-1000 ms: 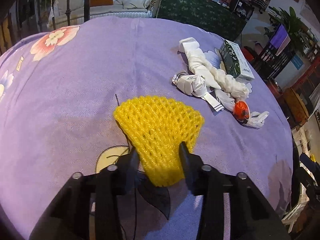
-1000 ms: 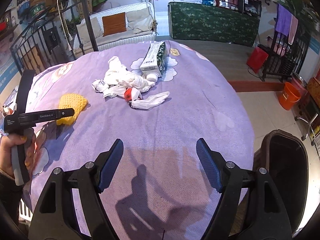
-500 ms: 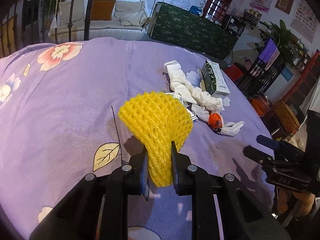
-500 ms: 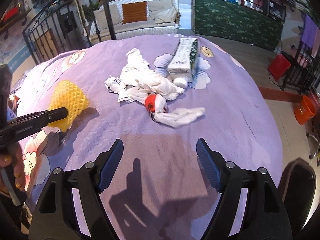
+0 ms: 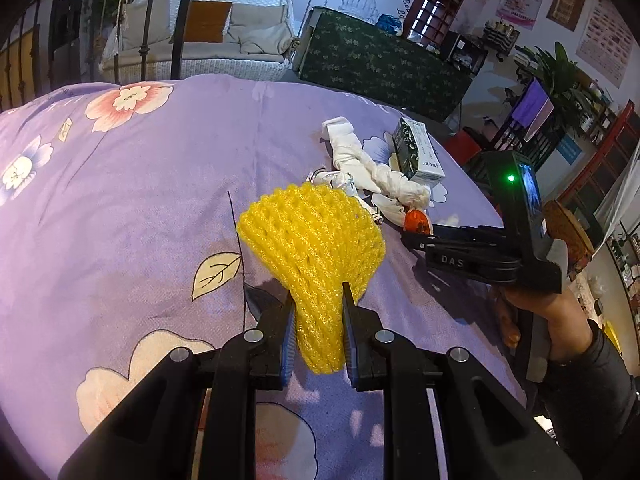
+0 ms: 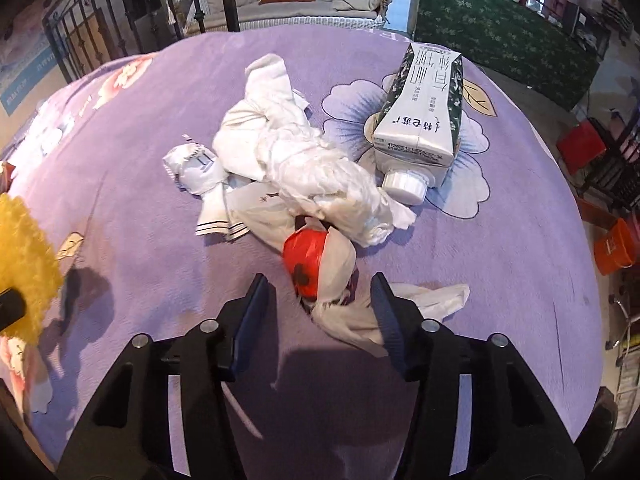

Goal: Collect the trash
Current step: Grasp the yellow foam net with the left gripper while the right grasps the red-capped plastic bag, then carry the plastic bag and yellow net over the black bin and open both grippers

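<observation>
My left gripper (image 5: 316,300) is shut on a yellow foam fruit net (image 5: 312,236) and holds it above the purple flowered tablecloth (image 5: 120,200); the net also shows at the left edge of the right wrist view (image 6: 20,248). My right gripper (image 6: 318,284) is open, its fingers on either side of a red-and-white crumpled wrapper (image 6: 316,260). Behind it lie crumpled white tissue (image 6: 296,152), a small white packet (image 6: 196,168) and a green-and-white milk carton (image 6: 424,108) on its side. The right gripper body shows in the left wrist view (image 5: 472,252).
The round table's edge (image 6: 568,200) drops off at the right, with an orange bucket (image 6: 614,246) on the floor beyond. A white sofa (image 5: 208,40) and a green-covered counter (image 5: 380,60) stand behind the table.
My left gripper closed on the yellow net and lifted it off the cloth. My right gripper moved forward to the trash pile and narrowed around the red-and-white wrapper.
</observation>
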Tool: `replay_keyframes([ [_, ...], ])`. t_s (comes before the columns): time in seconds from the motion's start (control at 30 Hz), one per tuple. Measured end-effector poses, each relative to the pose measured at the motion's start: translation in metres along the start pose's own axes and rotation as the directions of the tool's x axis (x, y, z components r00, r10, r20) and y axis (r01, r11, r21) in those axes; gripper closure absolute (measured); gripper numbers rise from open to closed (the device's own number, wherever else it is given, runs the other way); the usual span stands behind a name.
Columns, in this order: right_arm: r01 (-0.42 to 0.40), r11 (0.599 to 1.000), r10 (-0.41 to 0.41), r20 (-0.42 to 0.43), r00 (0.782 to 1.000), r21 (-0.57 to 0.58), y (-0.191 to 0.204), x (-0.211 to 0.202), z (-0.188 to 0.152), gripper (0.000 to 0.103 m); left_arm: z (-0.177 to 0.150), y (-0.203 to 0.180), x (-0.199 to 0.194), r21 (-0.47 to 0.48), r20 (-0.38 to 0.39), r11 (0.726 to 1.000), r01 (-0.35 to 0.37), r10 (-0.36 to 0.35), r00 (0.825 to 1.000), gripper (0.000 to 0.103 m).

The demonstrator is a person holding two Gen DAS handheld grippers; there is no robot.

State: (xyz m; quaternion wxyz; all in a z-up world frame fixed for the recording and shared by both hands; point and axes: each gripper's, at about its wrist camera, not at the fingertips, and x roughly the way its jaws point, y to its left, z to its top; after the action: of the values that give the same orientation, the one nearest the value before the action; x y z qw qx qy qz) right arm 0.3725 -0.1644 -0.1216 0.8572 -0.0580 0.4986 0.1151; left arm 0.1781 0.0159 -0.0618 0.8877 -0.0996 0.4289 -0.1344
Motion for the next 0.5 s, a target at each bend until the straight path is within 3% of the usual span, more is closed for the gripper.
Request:
replay_keyframes([
  [0.03, 0.0, 1.0, 0.0, -0.008, 1.0, 0.005, -0.001, 0.002, 0.001, 0.073, -0.001, -0.001, 0.001, 0.002, -0.003, 1.0, 0.002, -0.002, 1.0, 0.084],
  [0.13, -0.021, 1.0, 0.021, -0.01, 1.0, 0.016, -0.002, 0.003, -0.002, 0.081, -0.004, -0.004, 0.002, 0.011, -0.015, 1.0, 0.009, -0.008, 1.0, 0.084],
  [0.5, -0.103, 0.991, 0.097, 0.063, 0.993, 0.088, -0.004, -0.048, -0.044, 0.083, -0.012, -0.02, 0.002, 0.04, -0.028, 0.998, 0.044, -0.043, 0.999, 0.084],
])
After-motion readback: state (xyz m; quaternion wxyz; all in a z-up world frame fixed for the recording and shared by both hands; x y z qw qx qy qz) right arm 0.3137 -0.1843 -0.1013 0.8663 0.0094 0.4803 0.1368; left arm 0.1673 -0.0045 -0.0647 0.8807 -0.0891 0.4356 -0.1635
